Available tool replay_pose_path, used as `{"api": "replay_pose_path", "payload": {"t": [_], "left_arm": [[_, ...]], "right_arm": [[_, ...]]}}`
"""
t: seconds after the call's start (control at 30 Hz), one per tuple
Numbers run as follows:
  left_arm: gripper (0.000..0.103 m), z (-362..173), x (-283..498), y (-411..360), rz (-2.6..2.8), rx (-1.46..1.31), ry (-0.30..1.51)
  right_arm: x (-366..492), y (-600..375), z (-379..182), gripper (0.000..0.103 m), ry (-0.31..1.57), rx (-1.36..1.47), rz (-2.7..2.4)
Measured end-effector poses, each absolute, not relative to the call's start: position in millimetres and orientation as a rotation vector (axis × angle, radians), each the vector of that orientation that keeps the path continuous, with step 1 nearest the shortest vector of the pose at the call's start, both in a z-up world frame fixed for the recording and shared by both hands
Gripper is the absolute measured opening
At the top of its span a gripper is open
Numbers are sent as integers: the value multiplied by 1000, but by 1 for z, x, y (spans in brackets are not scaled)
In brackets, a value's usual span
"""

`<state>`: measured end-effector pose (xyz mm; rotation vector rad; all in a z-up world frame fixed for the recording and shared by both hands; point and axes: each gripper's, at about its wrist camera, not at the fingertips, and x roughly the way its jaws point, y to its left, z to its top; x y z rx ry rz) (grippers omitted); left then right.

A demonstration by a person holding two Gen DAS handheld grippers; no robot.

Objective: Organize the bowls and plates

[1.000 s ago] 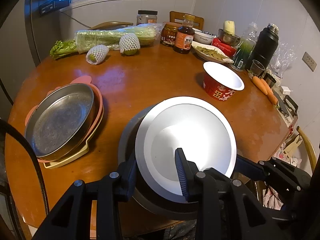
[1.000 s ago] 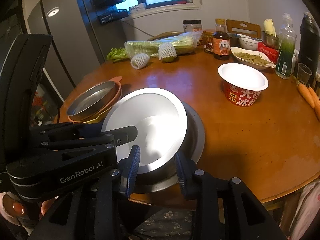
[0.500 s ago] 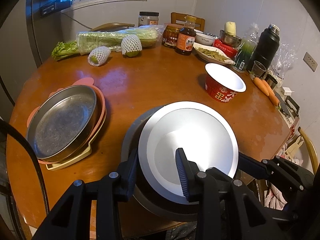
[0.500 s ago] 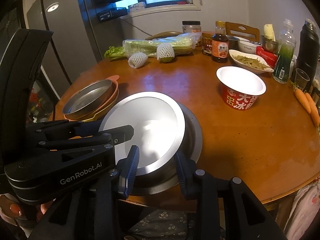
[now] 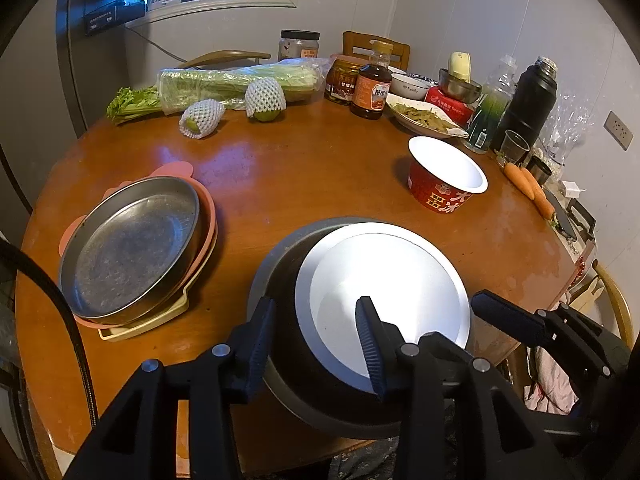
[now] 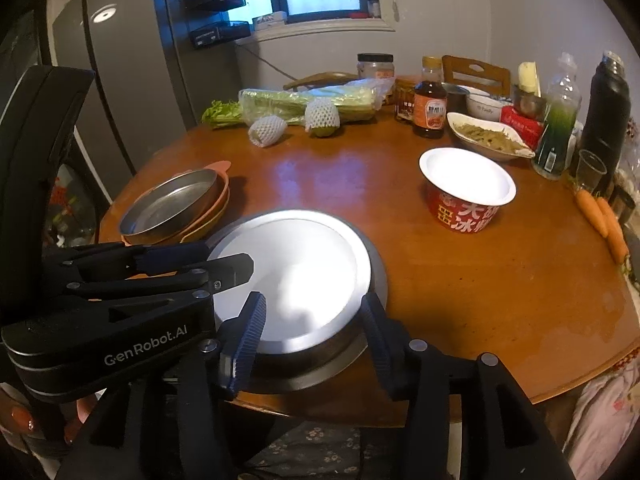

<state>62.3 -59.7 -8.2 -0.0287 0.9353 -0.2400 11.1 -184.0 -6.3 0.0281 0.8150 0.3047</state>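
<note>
1. My left gripper (image 5: 316,344) straddles the near rim of the silver bowl (image 5: 384,292); its jaws are opening, one finger outside, one over the bowl's inside, and I can't tell if the pads touch.
2. My right gripper (image 6: 312,332) is opening too, its pads clear of the rim between them.
3. The silver bowl sits nested in a grey bowl (image 5: 320,396) at the table's (image 5: 304,176) six o'clock edge.
4. The steel pan (image 5: 128,248) rests on stacked pink and yellow plates at nine o'clock.
5. The red paper bowl (image 5: 444,180) stands at two o'clock.
</note>
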Motion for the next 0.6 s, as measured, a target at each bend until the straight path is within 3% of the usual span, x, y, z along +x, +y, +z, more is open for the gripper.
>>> {"api": "replay_pose_path", "payload": {"t": [0.2,0.6], "left_arm": [[50,-1,59,-57,-238,-40,912],[53,24,53,-57,-253,-60,852]], "right_arm": [[8,-189,-2,55,794,39,307],[5,-219,16,56,732,113,252]]}}
